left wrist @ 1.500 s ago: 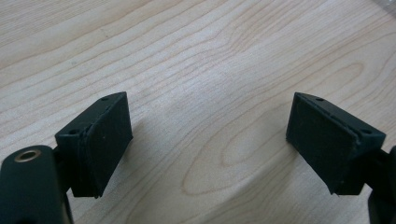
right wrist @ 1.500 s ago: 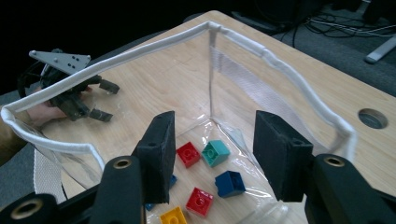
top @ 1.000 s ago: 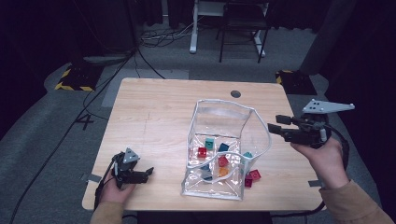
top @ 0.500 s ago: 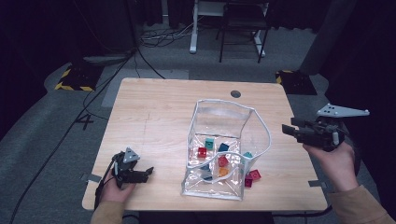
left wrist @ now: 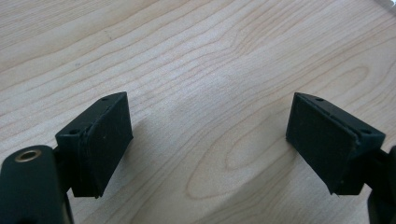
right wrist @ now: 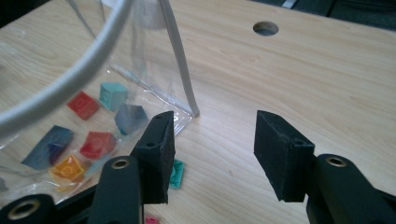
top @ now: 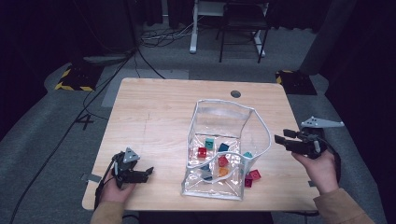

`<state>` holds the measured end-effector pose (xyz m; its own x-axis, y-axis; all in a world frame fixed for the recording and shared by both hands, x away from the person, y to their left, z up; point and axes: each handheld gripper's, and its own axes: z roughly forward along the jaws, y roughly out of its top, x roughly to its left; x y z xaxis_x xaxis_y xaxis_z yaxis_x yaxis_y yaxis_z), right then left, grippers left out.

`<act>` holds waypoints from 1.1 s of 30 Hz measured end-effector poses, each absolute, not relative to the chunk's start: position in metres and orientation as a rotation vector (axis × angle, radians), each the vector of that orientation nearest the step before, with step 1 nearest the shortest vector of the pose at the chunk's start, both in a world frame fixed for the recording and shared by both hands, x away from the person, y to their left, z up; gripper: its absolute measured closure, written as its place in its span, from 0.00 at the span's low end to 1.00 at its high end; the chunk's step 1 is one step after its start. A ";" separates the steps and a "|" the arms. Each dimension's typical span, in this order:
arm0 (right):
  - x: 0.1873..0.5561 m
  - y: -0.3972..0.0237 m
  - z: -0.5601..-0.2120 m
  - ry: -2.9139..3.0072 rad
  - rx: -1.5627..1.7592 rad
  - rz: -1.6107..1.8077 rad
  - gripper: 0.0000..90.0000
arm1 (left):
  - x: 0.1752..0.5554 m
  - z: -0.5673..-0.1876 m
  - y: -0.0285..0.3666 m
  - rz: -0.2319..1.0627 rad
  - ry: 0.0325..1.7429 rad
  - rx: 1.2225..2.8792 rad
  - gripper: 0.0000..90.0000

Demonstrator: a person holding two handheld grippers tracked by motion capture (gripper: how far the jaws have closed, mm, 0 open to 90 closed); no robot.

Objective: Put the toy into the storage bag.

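Item: clear plastic zip pouch, standing open-mouthed right of centre on the wooden table, its white-edged rim sagging toward the person. Contents: small toy bricks in red, teal, dark blue and orange, loose on the pouch floor. Outside it, against its right-hand wall: a teal brick, a red brick and a second red brick just beside that one. Right gripper: held in the person's right hand off the table's right edge, aimed level toward the pouch, jaws wide apart and empty; in the right gripper view the teal brick lies just past the left jaw and the pouch corner stands between the jaws farther off. Left gripper: resting low at the near left of the table, well apart from the pouch, jaws spread wide over bare wood, nothing held. Step in hand, as I judge it: approach to the stray bricks, for loading into the pouch. Next move calls for lowering over one stray brick, centring it between the pads clear of the pouch wall, then closing.
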<state>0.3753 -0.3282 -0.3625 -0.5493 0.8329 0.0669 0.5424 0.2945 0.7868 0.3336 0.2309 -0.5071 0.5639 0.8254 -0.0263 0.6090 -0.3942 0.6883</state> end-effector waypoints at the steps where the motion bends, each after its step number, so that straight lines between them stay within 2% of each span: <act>1: 0.376 -0.328 -0.366 2.215 1.243 1.125 0.54 | 0.334 -0.507 0.231 0.422 1.143 2.138 0.16; 22: 0.388 -0.298 -0.450 2.343 1.307 1.108 0.53 | 0.332 -0.507 0.232 0.428 1.156 2.129 0.16; 33: 0.398 -0.277 -0.473 2.400 1.297 1.076 0.52 | 0.331 -0.507 0.233 0.430 1.164 2.128 0.16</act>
<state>0.3977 -0.2767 -0.4726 -0.5913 0.7922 0.1508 0.6396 0.3468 0.6860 0.3311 0.2325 -0.5073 0.5488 0.8355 -0.0281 0.6162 -0.3816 0.6890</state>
